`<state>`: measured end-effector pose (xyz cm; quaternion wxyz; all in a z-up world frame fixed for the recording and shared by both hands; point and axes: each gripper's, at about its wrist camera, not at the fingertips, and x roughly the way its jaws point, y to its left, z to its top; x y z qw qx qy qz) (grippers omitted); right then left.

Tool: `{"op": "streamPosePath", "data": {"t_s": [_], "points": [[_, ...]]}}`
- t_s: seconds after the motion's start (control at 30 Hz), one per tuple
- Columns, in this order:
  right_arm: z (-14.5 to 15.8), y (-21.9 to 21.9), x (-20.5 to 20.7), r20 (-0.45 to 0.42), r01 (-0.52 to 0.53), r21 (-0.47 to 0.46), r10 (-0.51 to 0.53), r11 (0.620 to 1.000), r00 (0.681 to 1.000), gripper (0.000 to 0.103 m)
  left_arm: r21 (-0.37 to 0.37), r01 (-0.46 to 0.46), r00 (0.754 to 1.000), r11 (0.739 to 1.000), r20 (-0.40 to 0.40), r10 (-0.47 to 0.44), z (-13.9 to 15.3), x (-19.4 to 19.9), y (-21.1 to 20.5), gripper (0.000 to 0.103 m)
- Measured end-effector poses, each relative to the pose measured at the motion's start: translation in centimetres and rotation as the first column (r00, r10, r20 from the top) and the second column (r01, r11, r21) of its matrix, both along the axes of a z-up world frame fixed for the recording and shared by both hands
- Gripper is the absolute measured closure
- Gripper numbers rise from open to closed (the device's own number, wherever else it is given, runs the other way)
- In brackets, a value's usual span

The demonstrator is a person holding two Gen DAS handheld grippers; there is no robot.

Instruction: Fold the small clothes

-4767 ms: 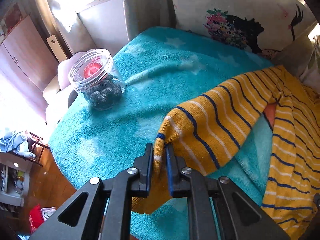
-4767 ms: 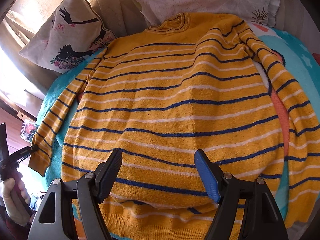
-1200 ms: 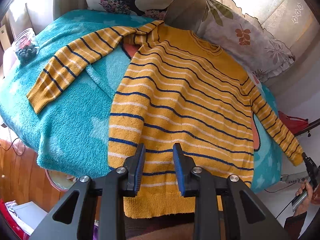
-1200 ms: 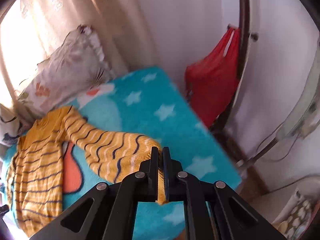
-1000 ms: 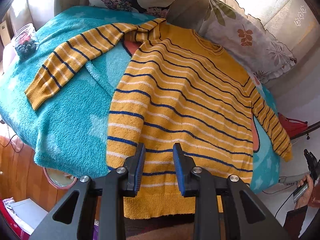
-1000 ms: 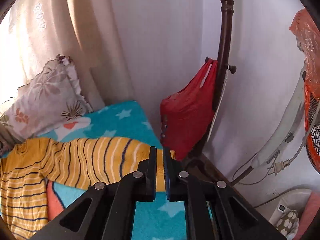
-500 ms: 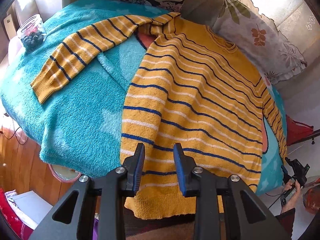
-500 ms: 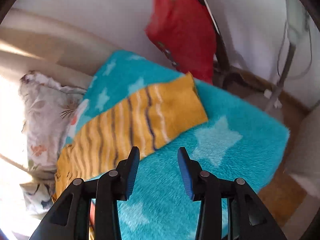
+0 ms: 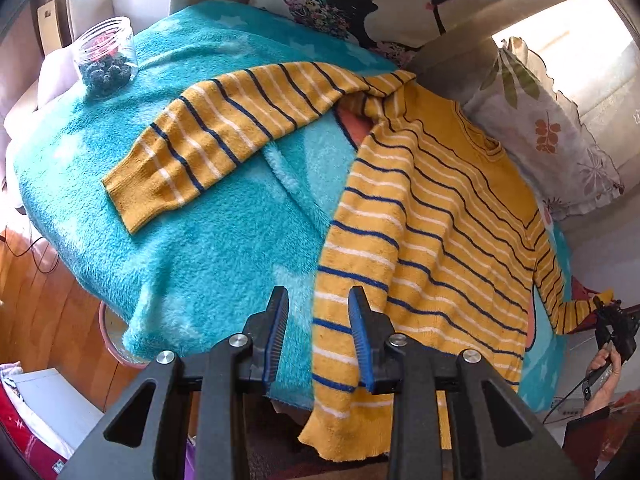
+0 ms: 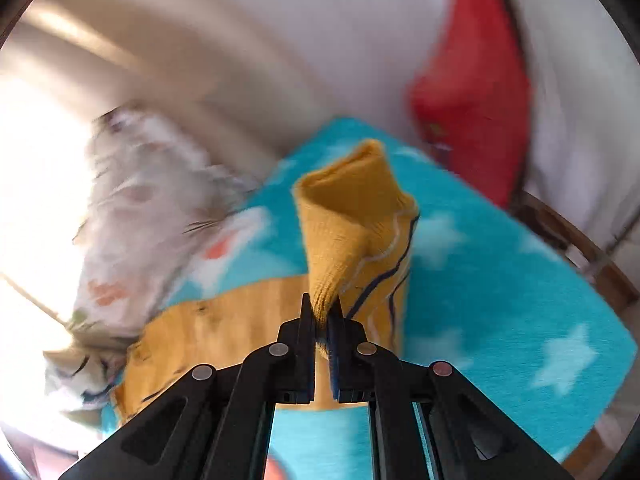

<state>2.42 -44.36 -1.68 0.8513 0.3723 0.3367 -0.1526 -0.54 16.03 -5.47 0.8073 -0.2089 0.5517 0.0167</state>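
On the teal blanket (image 9: 208, 248) lies the striped sweater (image 9: 432, 232), spread flat. My right tongs (image 10: 321, 322) pinch its cuff (image 10: 352, 216); my left tongs (image 9: 318, 336) hang parted over the hem. I would carry the sleeve straight across the chest, keeping it taut.

A home, a lived-in sitting or sleeping room: a fluffy turquoise star-patterned blanket (image 9: 208, 240) covers a cushioned seat, printed throw pillows (image 9: 552, 120) lean along its far edge, a glass jar (image 9: 105, 58) stands at its far left corner, and wooden floorboards (image 9: 44, 292) show below.
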Motion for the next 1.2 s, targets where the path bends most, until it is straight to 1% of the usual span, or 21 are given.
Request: {"op": "streamPosePath", "data": {"t_s": [0.07, 0.13, 0.17, 0.23, 0.3, 0.37, 0.43, 0.5, 0.57, 0.63, 0.67, 0.7, 0.77, 0.8, 0.83, 0.87, 0.97, 1.0, 1.03, 1.17, 1.2], "points": [[2.2, 4.8, 3.5, 0.037, -0.118, -0.01, 0.118, 0.993, 0.992, 0.097, -0.02, -0.013, 1.0, 1.0, 0.006, 0.013, -0.3, 0.8, 1.5, 0.073], [3.6, 9.9, 7.2, 0.053, -0.235, -0.027, 0.236, 0.972, 0.97, 0.097, -0.042, -0.022, 1.0, 0.999, 0.015, 0.023, -0.5, 1.5, 3.1, 0.073], [4.1, 13.0, 9.1, 0.051, -0.297, -0.04, 0.299, 0.954, 0.953, 0.097, -0.047, -0.026, 0.999, 0.999, 0.018, 0.027, -0.6, 1.9, 3.9, 0.073], [4.0, 19.0, 12.3, 0.031, -0.402, -0.053, 0.404, 0.914, 0.914, 0.097, -0.057, -0.033, 0.999, 0.998, 0.02, 0.034, -0.9, 2.6, 5.5, 0.073], [2.7, 25.4, 15.6, -0.004, -0.501, -0.047, 0.502, 0.864, 0.865, 0.097, -0.056, -0.038, 0.999, 0.998, 0.02, 0.039, -1.1, 3.2, 7.1, 0.073], [0.7, 31.1, 17.9, -0.055, -0.578, -0.051, 0.576, 0.814, 0.816, 0.097, -0.043, -0.04, 0.999, 0.998, 0.017, 0.041, -1.3, 3.6, 8.6, 0.073], [-1.7, 36.4, 19.7, -0.125, -0.642, -0.076, 0.631, 0.763, 0.765, 0.097, -0.031, -0.043, 0.999, 0.999, 0.013, 0.043, -1.5, 3.7, 10.0, 0.073], [-4.2, 40.4, 20.5, -0.195, -0.684, -0.082, 0.662, 0.725, 0.724, 0.097, -0.023, -0.046, 0.999, 0.999, 0.004, 0.046, -1.9, 3.8, 11.4, 0.072], [-6.3, 43.2, 21.2, -0.246, -0.719, -0.08, 0.685, 0.691, 0.686, 0.097, -0.026, -0.057, 0.998, 0.998, -0.005, 0.057, -2.3, 3.8, 12.7, 0.072], [-7.5, 45.3, 21.5, -0.297, -0.749, -0.095, 0.7, 0.655, 0.65, 0.097, -0.034, -0.068, 0.998, 0.997, -0.018, 0.068, -2.8, 3.9, 14.0, 0.072], [-7.9, 46.3, 21.4, -0.326, -0.763, -0.116, 0.702, 0.636, 0.634, 0.095, -0.036, -0.074, 0.997, 0.997, -0.023, 0.073, -3.0, 3.9, 14.6, 0.072], [-8.2, 47.1, 21.8, -0.347, -0.772, -0.137, 0.7, 0.621, 0.624, 0.092, -0.038, -0.081, 0.996, 0.996, -0.026, 0.08, -3.1, 3.9, 15.2, 0.072], [-8.1, 48.6, 21.2, -0.37, -0.801, -0.168, 0.716, 0.574, 0.591, 0.089, -0.047, -0.103, 0.994, 0.994, -0.033, 0.101, -3.4, 4.0, 16.4, 0.072], [-8.0, 49.3, 21.0, -0.383, -0.814, -0.191, 0.722, 0.549, 0.576, 0.082, -0.05, -0.113, 0.993, 0.992, -0.036, 0.111, -3.5, 4.0, 17.0, 0.072], [-7.7, 50.1, 20.7, -0.386, -0.828, -0.206, 0.734, 0.521, 0.558, 0.073, -0.051, -0.123, 0.992, 0.991, -0.04, 0.121, -3.6, 4.1, 17.6, 0.072], [-7.5, 50.7, 20.5, -0.382, -0.842, -0.204, 0.751, 0.5, 0.538, 0.07, -0.05, -0.133, 0.99, 0.99, -0.042, 0.131, -3.7, 4.1, 18.2, 0.072], [-6.1, 52.6, 19.5, -0.354, -0.854, -0.214, 0.778, 0.474, 0.52, 0.07, -0.044, -0.165, 0.986, 0.985, -0.049, 0.162, -4.0, 4.3, 19.8, 0.071], [-5.7, 53.6, 19.0, -0.338, -0.863, -0.205, 0.794, 0.463, 0.506, 0.07, -0.044, -0.174, 0.984, 0.984, -0.051, 0.171, -4.0, 4.4, 20.2, 0.071], [-5.7, 55.1, 18.4, -0.321, -0.879, -0.182, 0.818, 0.441, 0.477, 0.07, -0.046, -0.181, 0.983, 0.982, -0.051, 0.179, -4.1, 4.4, 20.6, 0.071], [-6.9, 60.6, 15.5, -0.277, -0.955, -0.022, 0.916, 0.296, 0.29, 0.07, -0.052, -0.203, 0.979, 0.978, -0.048, 0.2, -4.1, 4.3, 21.8, 0.071], [-7.1, 61.9, 14.7, -0.274, -0.965, -0.006, 0.928, 0.263, 0.254, 0.07, -0.051, -0.207, 0.978, 0.977, -0.046, 0.204, -4.1, 4.2, 22.0, 0.071]]}}
